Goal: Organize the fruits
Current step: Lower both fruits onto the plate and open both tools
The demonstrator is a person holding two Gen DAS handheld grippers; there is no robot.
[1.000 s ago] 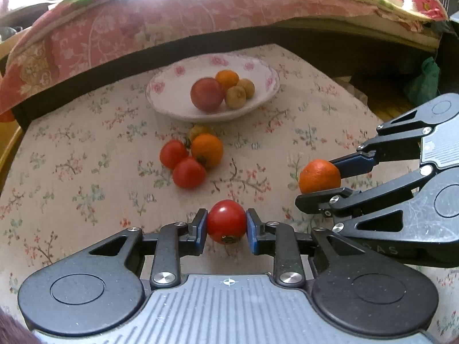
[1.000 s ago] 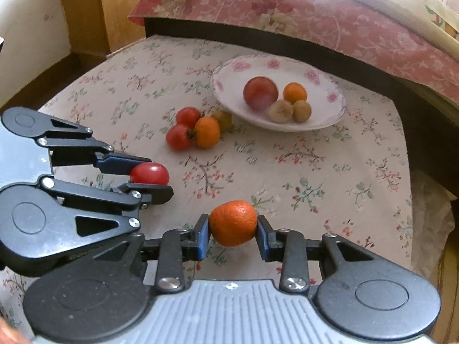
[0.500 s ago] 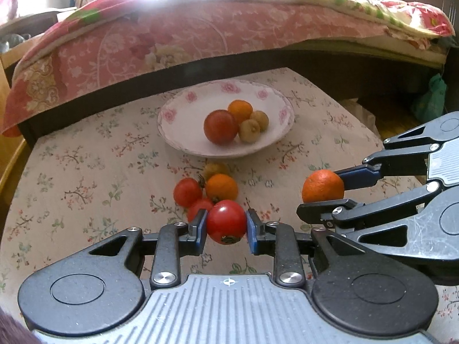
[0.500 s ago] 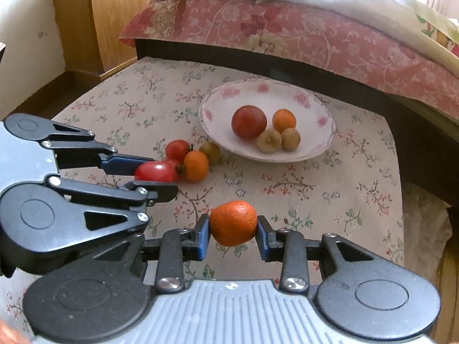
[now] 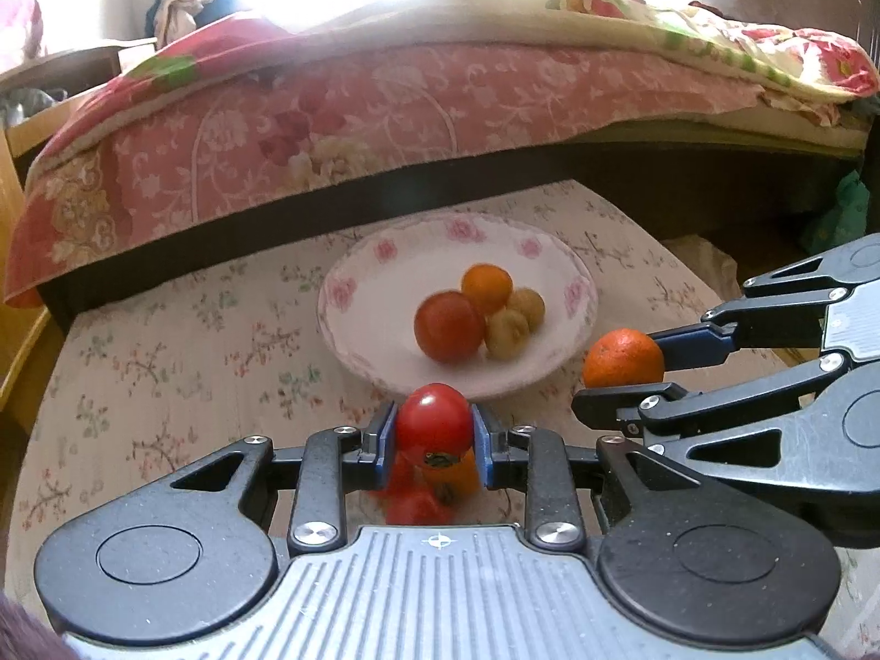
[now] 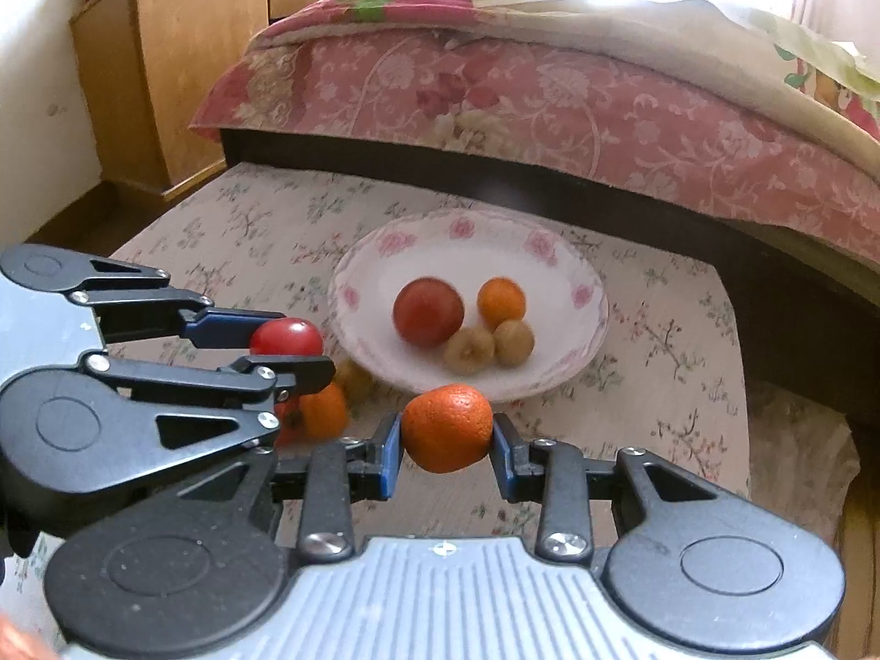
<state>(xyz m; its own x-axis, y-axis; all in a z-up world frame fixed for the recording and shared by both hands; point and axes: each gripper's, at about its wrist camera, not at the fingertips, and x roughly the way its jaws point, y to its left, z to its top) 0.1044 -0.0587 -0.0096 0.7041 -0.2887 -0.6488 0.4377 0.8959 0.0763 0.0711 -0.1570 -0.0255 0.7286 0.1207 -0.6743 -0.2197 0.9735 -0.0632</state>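
Observation:
My left gripper (image 5: pixel 433 434) is shut on a red tomato (image 5: pixel 433 422), held just short of the near rim of a white floral plate (image 5: pixel 357 324). To its right, my right gripper (image 6: pixel 446 443) is shut on an orange (image 6: pixel 446 428), also by the plate's (image 6: pixel 583 324) near rim. The plate holds a dark red fruit (image 5: pixel 448 325), a small orange (image 5: pixel 487 287) and two tan fruits (image 5: pixel 509 326). Below the left gripper lie loose tomatoes (image 5: pixel 415 503) and an orange fruit (image 6: pixel 324 410) on the cloth, partly hidden.
The floral tablecloth (image 5: pixel 165 363) covers a low table. A bed with a pink quilt (image 5: pixel 330 126) runs right behind the plate. A wooden cabinet (image 6: pixel 181 55) stands at the far left, and the table edge drops off at right (image 6: pixel 742 374).
Both grippers have moved forward toward the plate with their fruit held; the plate looms larger and the loose fruit pile has slid under the left gripper.

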